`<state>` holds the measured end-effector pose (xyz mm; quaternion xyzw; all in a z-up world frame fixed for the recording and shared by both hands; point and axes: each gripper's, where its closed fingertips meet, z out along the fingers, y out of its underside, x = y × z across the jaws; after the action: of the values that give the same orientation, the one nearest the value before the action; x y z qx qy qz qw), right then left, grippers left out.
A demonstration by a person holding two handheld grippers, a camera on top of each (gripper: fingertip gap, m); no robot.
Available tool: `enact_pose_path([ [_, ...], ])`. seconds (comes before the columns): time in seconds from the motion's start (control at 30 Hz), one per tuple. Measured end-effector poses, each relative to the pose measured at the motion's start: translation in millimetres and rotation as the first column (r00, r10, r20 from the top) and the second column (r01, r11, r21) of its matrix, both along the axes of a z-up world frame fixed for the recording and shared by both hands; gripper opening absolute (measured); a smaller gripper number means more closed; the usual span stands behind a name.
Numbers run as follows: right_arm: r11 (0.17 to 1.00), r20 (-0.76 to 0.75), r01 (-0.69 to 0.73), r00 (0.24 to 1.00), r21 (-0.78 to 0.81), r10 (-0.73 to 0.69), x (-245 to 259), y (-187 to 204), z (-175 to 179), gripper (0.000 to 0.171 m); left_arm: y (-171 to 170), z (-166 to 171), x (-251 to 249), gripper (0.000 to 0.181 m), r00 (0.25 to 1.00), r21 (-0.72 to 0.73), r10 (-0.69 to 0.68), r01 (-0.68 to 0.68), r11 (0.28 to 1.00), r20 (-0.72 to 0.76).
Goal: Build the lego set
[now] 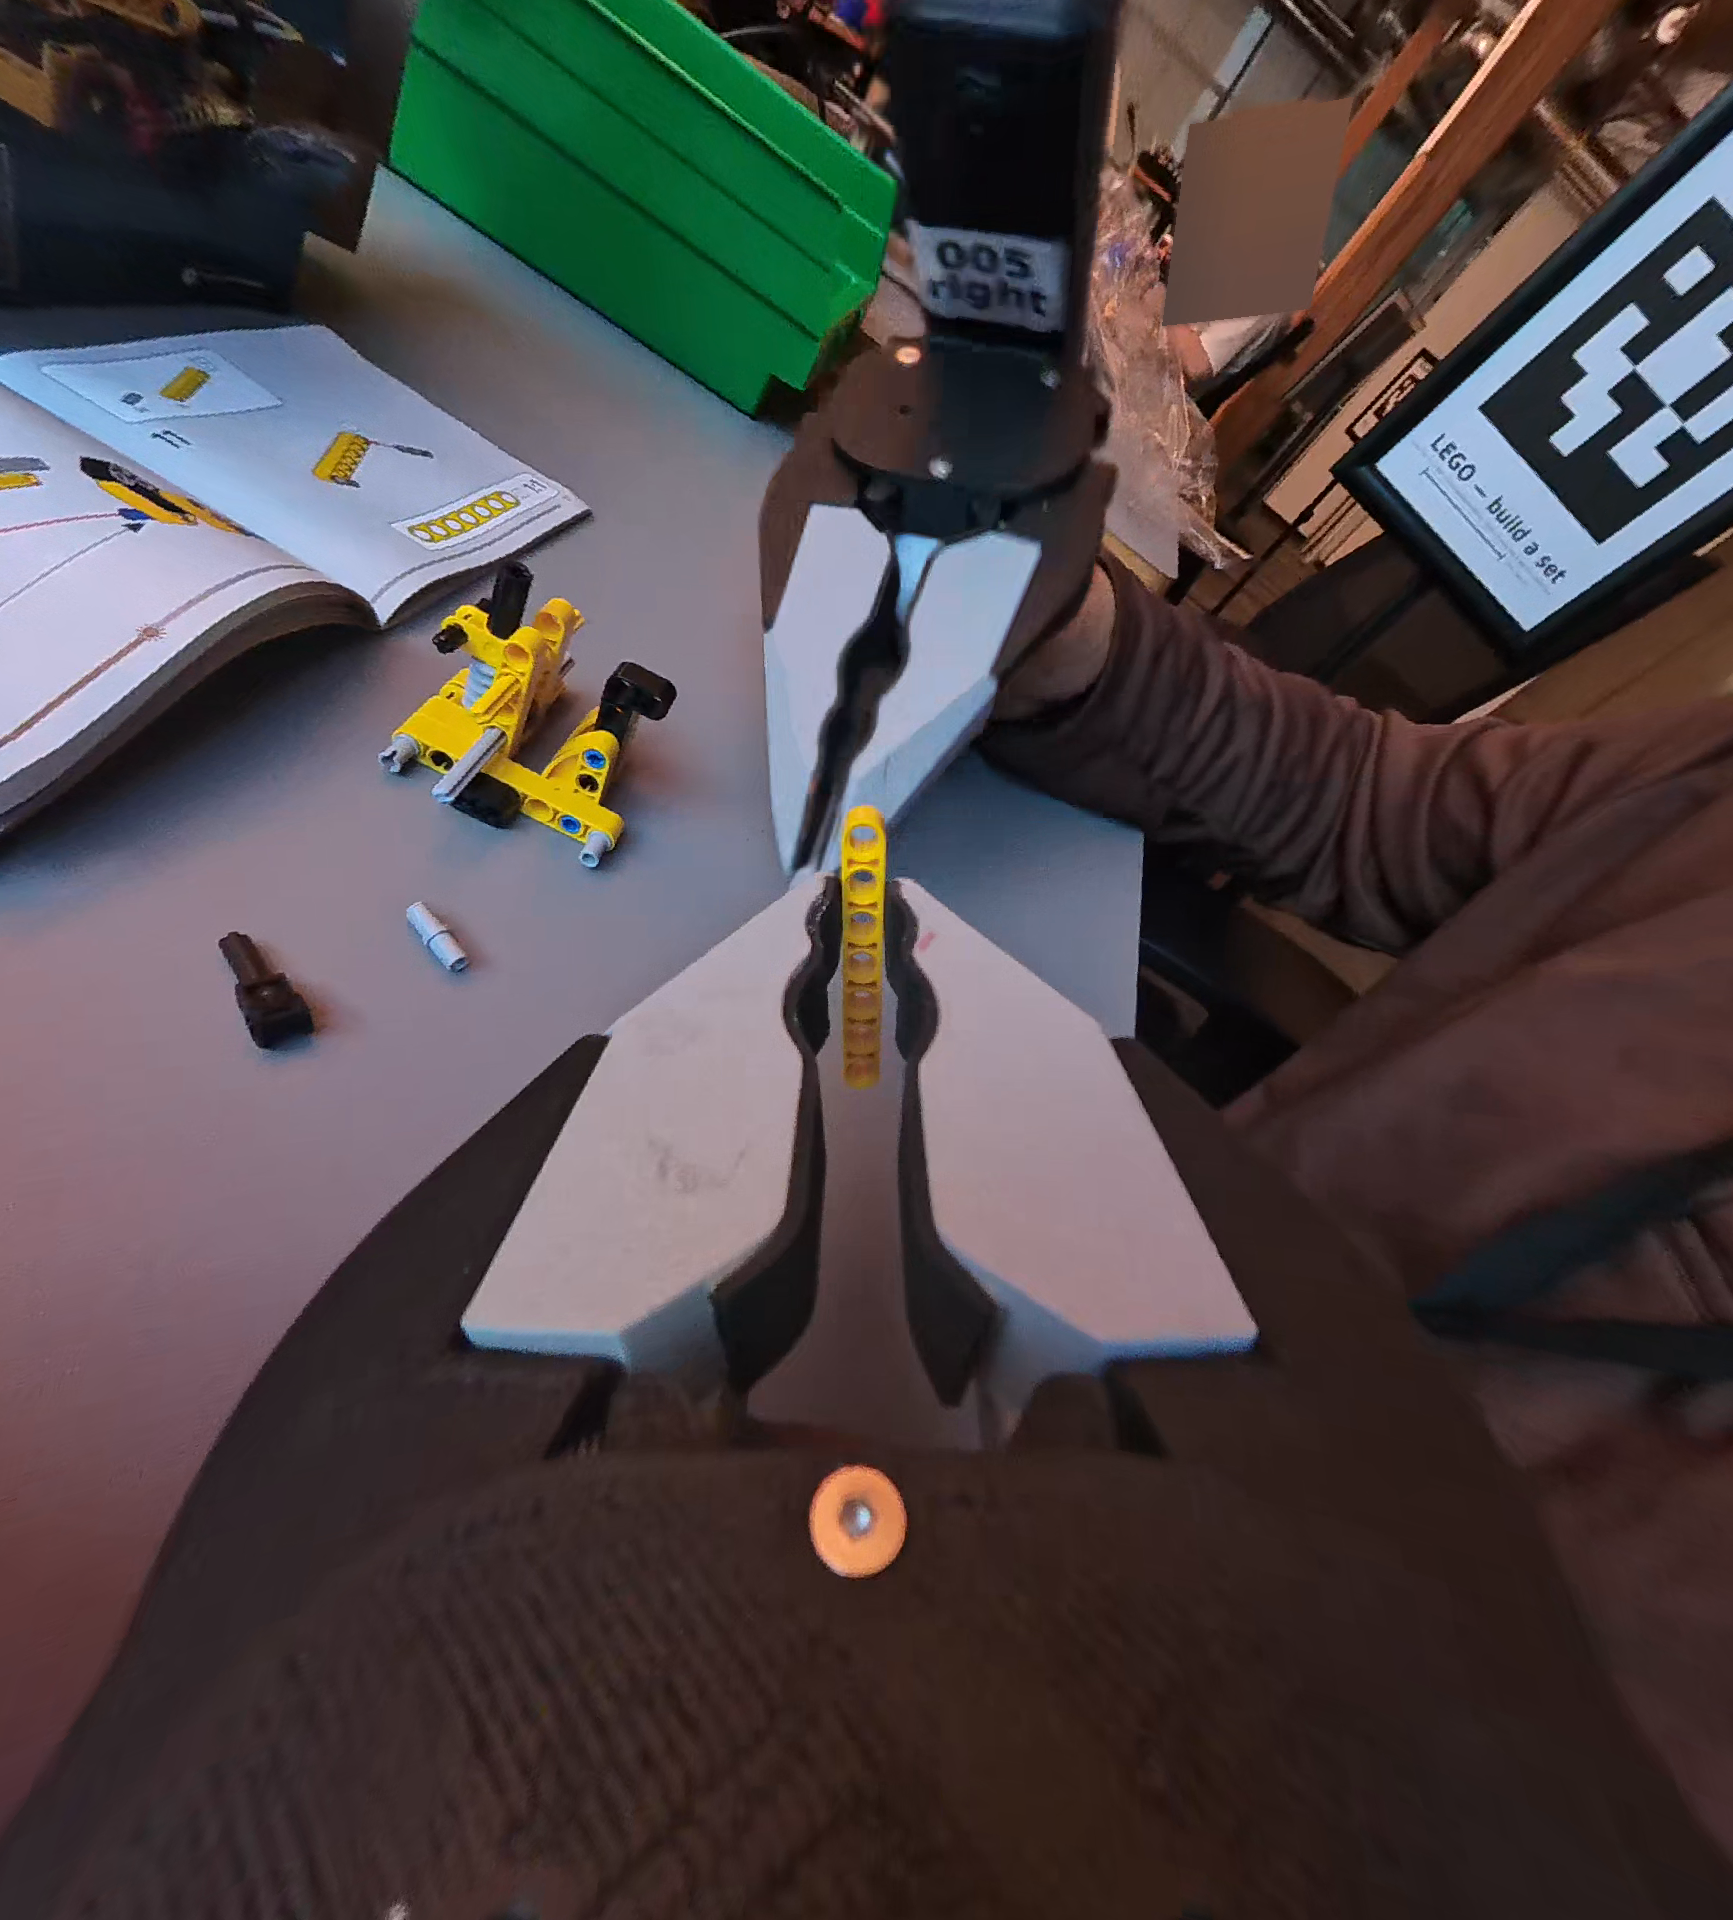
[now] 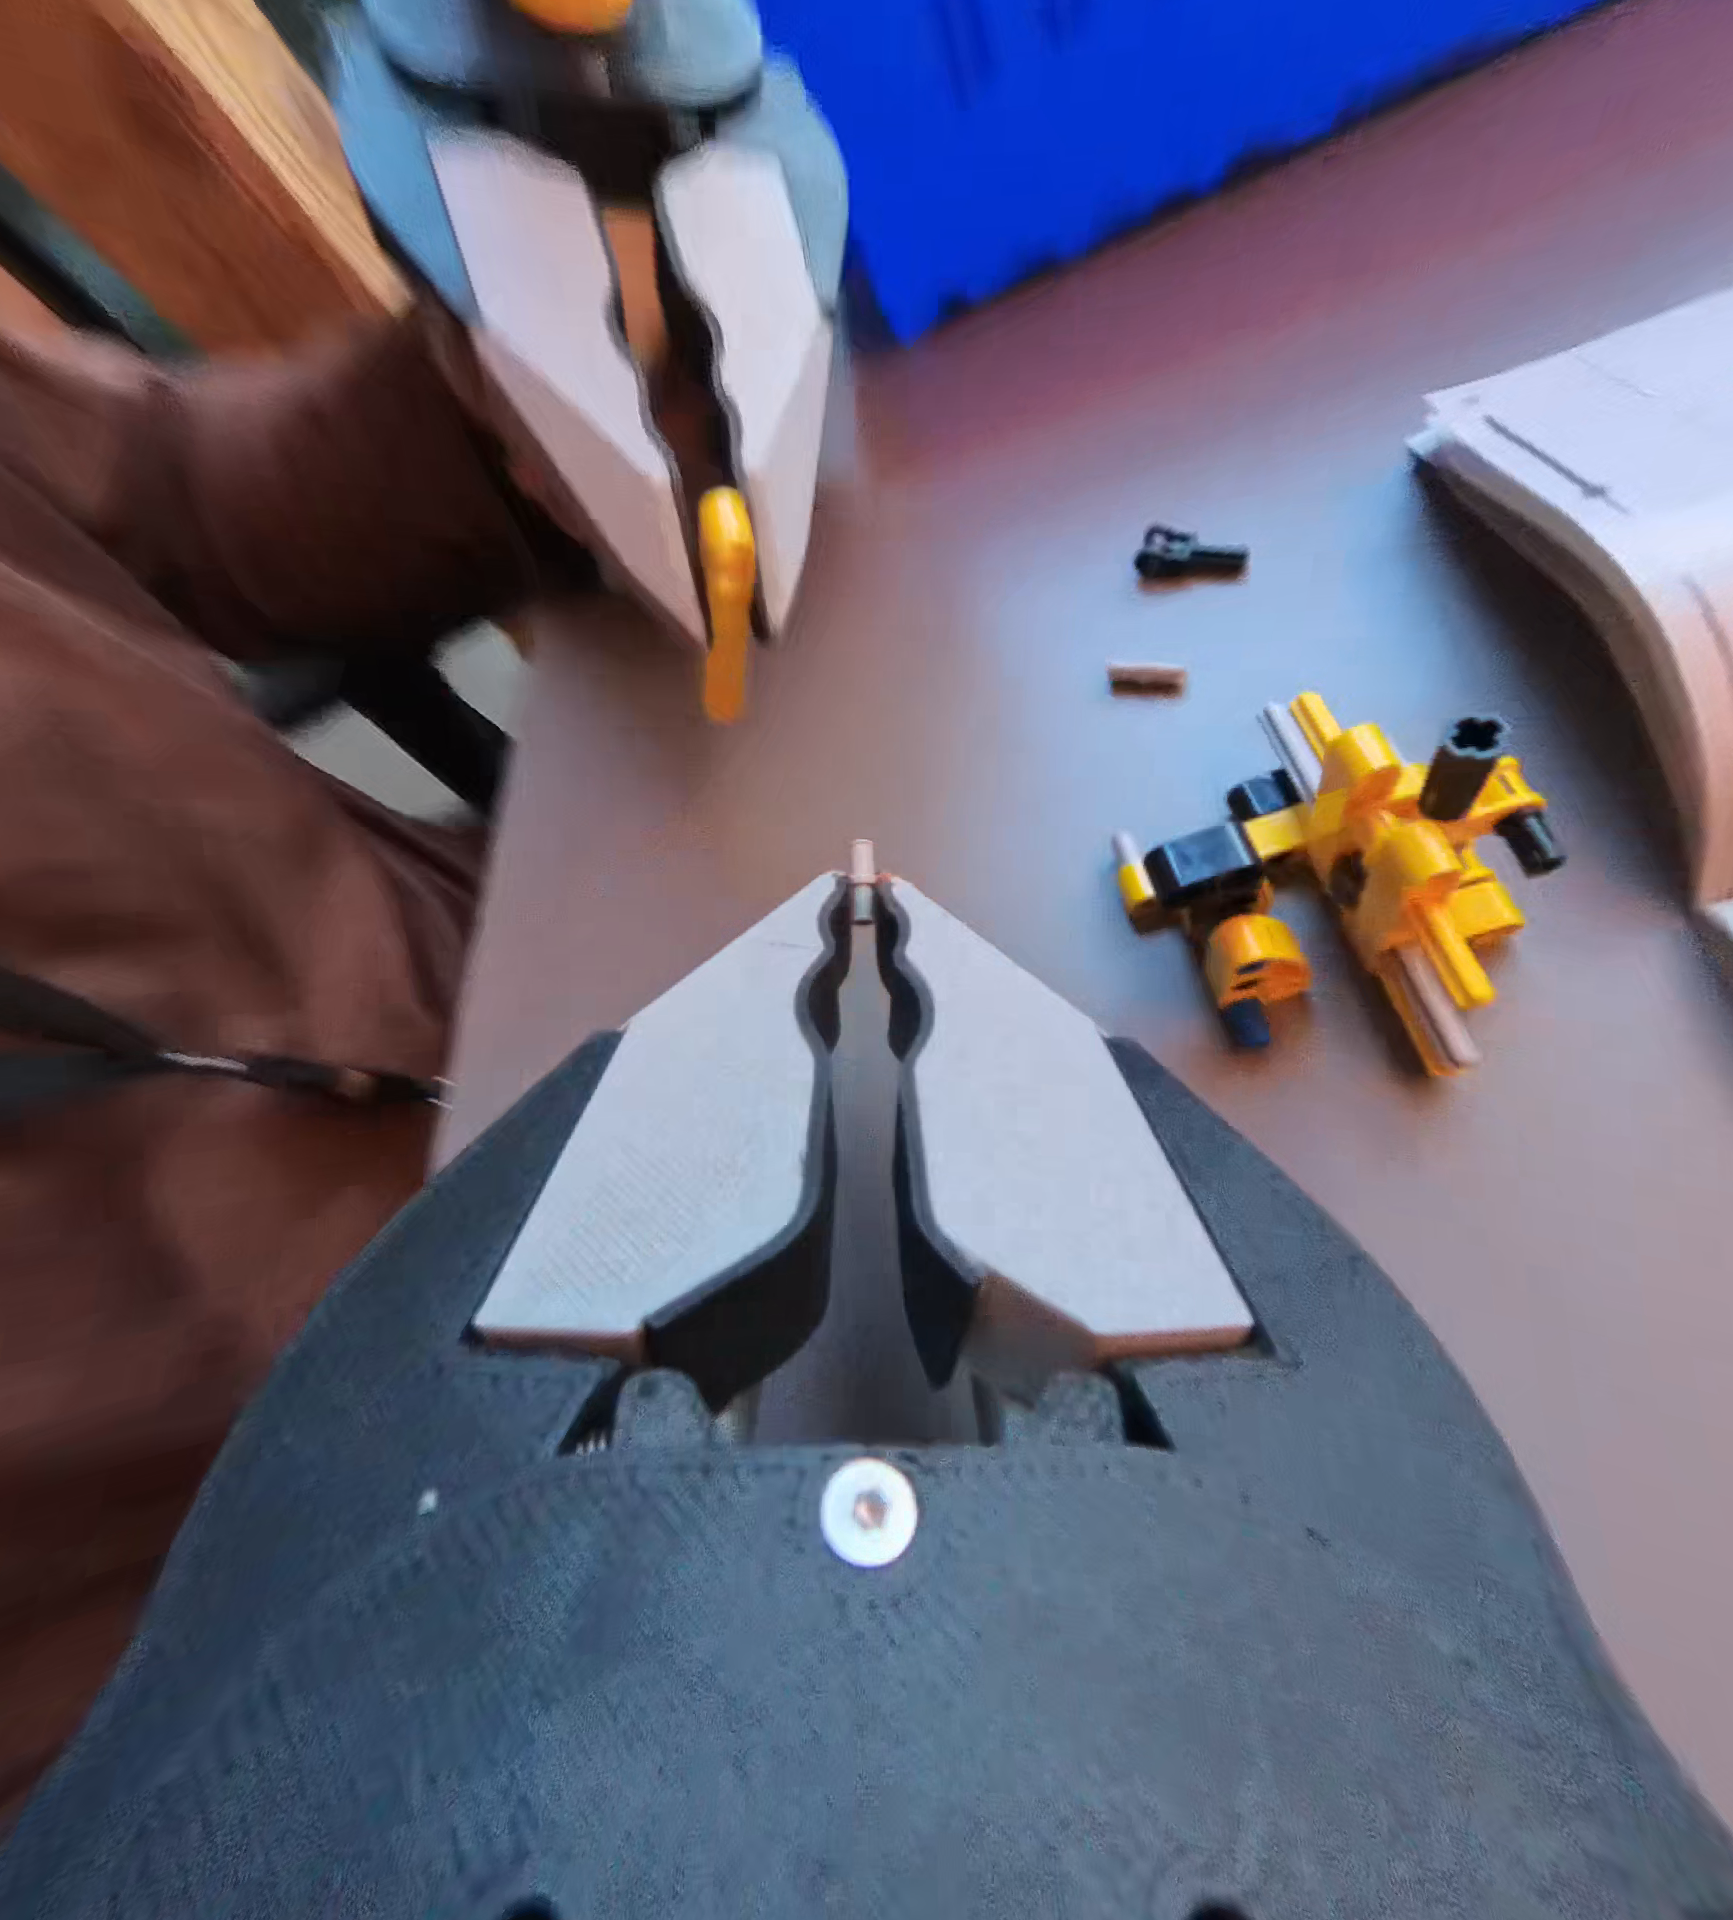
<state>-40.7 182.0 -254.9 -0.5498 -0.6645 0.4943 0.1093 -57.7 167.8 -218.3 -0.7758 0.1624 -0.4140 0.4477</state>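
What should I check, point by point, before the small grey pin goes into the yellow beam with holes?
1. Left gripper shut on the long yellow plastic beam with holes: ok.
2. Right gripper shut on the small grey plastic pin: ok.
3. Free beam end protrudes past the fingertips: ok.
4. Pin tip lined up with a hole: cannot tell; the right wrist view is blurred.
5. Both grippers apart from the yellow and black assembly on the grey table: ok.
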Motion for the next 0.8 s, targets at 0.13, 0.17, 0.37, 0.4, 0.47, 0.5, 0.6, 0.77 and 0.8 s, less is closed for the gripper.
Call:
enact_pose_path([
  [0.13, 0.928, 0.031, -0.036, 0.999, 0.37, 0.026, 2, 1, -24, 0.001, 1, 3, -4, 0.005, 0.999, -0.013, 0.007, -0.006, 1.0, 0.051],
  [0.17, 0.908, 0.025, -0.044, 0.999, 0.416, 0.037, 1, 0, -27, 0.001, 1, 4, -4, 0.005, 0.998, -0.008, 0.004, -0.003, 1.0, 0.061],
  [0.37, 0.885, 0.001, -0.075, 0.996, 0.459, 0.084, 11, 2, -24, 0.017, 0, 8, -5, 0.005, 0.997, 0.015, 0.005, -0.006, 1.0, 0.071],
  [0.4, 0.885, -0.006, -0.067, 0.997, 0.46, 0.079, 12, 6, -23, 0.016, 0, 8, -5, 0.005, 0.997, 0.014, 0.004, -0.005, 1.0, 0.073],
  [0.47, 0.892, -0.021, -0.069, 0.996, 0.446, 0.087, 15, 7, -19, 0.016, 0, 8, -5, 0.005, 0.997, 0.014, 0.003, -0.004, 1.0, 0.078],
  [0.5, 0.896, -0.03, -0.069, 0.995, 0.438, 0.092, 15, 7, -17, 0.015, 0, 8, -5, 0.005, 0.997, 0.013, 0.001, -0.002, 1.0, 0.079],
  [0.6, 0.898, -0.044, -0.08, 0.993, 0.433, 0.109, 12, 2, -15, 0.015, -1, 7, -4, 0.005, 0.997, 0.005, -0.006, 0.005, 1.0, 0.073],
  [0.77, 0.879, -0.007, -0.095, 0.994, 0.467, 0.111, 5, -2, -27, 0.01, 0, 4, -3, 0.005, 0.998, -0.009, -0.009, 0.01, 1.0, 0.061],
  [0.8, 0.882, -0.006, -0.092, 0.994, 0.461, 0.107, 4, -2, -27, 0.002, 0, 3, -3, 0.005, 0.998, -0.013, -0.01, 0.011, 1.0, 0.058],
])
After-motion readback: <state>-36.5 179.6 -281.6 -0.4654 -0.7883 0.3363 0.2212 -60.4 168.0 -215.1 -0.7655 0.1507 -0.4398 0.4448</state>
